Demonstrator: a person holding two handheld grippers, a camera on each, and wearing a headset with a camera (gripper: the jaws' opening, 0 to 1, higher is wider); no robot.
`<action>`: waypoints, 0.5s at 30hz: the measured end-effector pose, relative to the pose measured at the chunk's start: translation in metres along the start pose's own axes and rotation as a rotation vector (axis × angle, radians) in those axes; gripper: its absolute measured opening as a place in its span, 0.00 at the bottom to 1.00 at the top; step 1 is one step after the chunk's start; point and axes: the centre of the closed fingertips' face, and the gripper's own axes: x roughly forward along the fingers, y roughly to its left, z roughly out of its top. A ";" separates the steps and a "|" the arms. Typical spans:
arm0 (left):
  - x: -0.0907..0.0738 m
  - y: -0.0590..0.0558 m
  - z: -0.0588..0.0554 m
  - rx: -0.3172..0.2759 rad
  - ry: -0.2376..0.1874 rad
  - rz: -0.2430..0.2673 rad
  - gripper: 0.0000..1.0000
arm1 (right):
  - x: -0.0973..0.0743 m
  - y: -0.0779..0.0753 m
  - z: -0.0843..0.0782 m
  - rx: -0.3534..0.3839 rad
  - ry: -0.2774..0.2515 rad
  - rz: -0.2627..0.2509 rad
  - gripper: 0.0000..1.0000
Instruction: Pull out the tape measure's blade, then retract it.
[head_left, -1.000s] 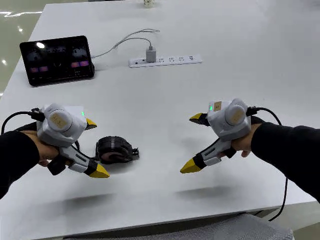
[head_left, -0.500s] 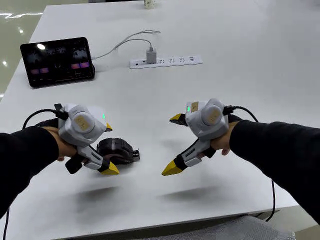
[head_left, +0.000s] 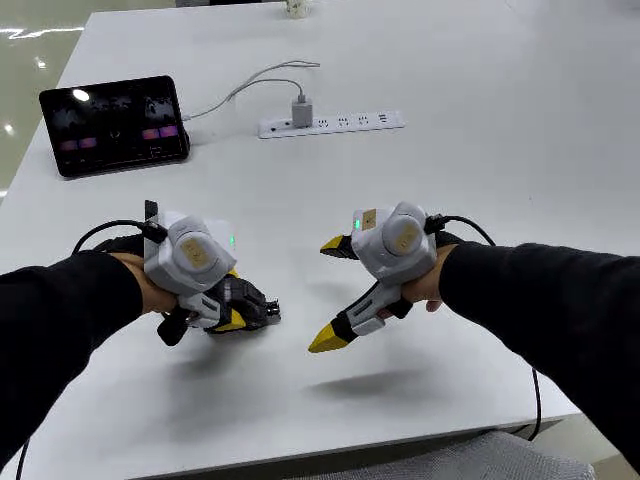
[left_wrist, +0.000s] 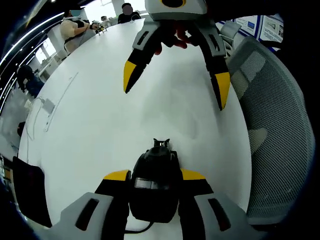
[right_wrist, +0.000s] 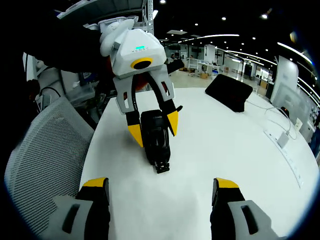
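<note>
— Looking at the left gripper (head_left: 235, 318), what do you make of it?

— It has the tape measure (left_wrist: 155, 185). The black case lies on the white table (head_left: 450, 60), low between the jaws. A yellow-tipped jaw is set against each side, clamped on it as far as I can see. The blade sits wound in, with its hook (left_wrist: 161, 143) at the mouth of the case, pointing toward the other gripper.

— And the right gripper (head_left: 327, 293)?

— Released, jaws spread wide. In the head view it hangs at three o'clock of the tape measure, near but apart. It is held above the table, its shadow lies beneath it, and its tips face the case.

— What else is on the table?

— A dark tablet (head_left: 115, 120), propped up with its screen lit, at eleven o'clock of the left gripper and well apart. A white power strip (head_left: 335, 121) lies at twelve o'clock of the right gripper. A white charger (head_left: 302, 107) is plugged into it, and its cable curls off toward the tablet. A grey mesh chair (head_left: 480, 455) shows at the table's near edge, at six o'clock.
</note>
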 end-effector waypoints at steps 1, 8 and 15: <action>0.002 0.000 -0.001 0.010 0.004 0.003 0.32 | 0.002 0.000 0.000 0.002 0.001 0.005 0.81; 0.002 0.001 -0.001 0.004 -0.011 0.002 0.32 | 0.016 -0.004 -0.002 -0.022 0.022 0.006 0.72; 0.001 0.000 0.000 0.033 -0.039 -0.011 0.31 | 0.026 -0.006 -0.004 -0.034 0.039 0.009 0.58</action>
